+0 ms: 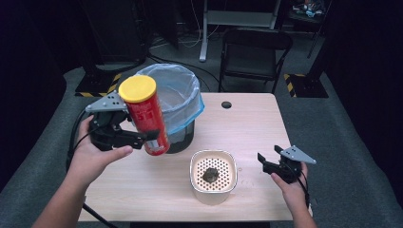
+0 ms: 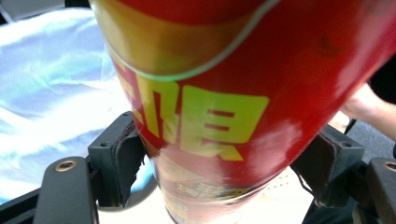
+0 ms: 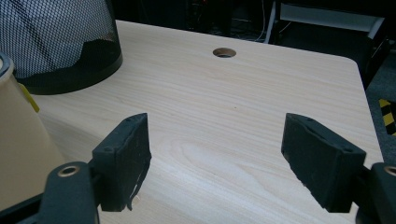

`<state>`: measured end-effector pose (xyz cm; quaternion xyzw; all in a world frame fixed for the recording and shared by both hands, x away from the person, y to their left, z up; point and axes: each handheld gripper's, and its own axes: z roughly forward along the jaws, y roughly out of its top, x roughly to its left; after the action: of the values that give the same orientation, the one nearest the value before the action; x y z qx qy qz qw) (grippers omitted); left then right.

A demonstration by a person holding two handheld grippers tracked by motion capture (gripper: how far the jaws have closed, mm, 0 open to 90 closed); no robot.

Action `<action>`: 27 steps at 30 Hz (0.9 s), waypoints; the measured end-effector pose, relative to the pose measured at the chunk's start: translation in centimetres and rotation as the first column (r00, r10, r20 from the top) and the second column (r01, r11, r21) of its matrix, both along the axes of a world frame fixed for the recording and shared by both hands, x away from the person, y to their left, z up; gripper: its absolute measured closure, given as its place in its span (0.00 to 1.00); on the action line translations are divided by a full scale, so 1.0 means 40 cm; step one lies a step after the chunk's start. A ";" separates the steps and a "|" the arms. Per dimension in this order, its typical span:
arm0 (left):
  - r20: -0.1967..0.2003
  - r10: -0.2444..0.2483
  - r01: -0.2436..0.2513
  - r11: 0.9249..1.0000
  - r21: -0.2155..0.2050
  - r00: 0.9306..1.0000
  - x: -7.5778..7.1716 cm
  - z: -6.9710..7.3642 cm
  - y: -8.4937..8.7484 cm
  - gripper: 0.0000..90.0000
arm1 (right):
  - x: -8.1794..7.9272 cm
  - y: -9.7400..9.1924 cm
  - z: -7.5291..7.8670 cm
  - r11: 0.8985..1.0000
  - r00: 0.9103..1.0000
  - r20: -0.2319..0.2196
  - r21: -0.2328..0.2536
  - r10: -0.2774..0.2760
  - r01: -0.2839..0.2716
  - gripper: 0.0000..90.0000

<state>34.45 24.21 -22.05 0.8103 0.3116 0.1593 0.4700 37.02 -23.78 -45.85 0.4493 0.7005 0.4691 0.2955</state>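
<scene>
A tall red can [image 1: 148, 119] with a yellow lid and yellow lettering hangs tilted above the table's left side, beside the bin. My left gripper [image 1: 151, 137] is shut on its lower part. In the left gripper view the can [image 2: 233, 93] sits between the black pads [image 2: 128, 158], which press on both its sides, and my left gripper [image 2: 229, 168] clamps it. My right gripper [image 1: 269, 154] rests low near the table's right edge. It stands open with nothing between its jaws, and bare wood shows between them [image 3: 217, 158].
A black mesh bin [image 1: 190, 80] lined with a pale blue bag stands at the back left of the wooden table [image 1: 252, 128]. A cream perforated container [image 1: 195, 164] holding a dark scrap sits at the front middle. A cable hole [image 1: 226, 104] and a black chair [image 1: 254, 52] lie beyond.
</scene>
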 end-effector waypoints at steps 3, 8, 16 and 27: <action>0.004 0.001 -0.001 1.000 -0.001 1.000 0.016 0.030 -0.007 0.26 | 0.001 0.000 -0.002 1.000 1.000 -0.004 0.001 -0.001 0.001 0.26; 0.016 0.024 -0.024 1.000 -0.014 1.000 0.053 0.076 -0.012 0.27 | 0.001 0.001 -0.004 1.000 1.000 -0.007 -0.002 0.002 -0.002 0.26; 0.025 0.078 -0.077 0.997 -0.029 0.997 0.124 0.115 -0.016 0.26 | 0.003 0.000 -0.008 1.000 1.000 -0.016 -0.001 -0.001 0.001 0.26; 0.025 0.175 -0.174 0.984 -0.033 0.984 0.243 0.104 -0.028 0.27 | 0.004 0.007 -0.015 1.000 1.000 -0.016 -0.017 0.009 -0.009 0.26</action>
<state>44.15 23.07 -17.90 0.7702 0.3773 0.2064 0.4710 37.18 -23.51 -46.44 0.4474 0.7089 0.4607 0.2915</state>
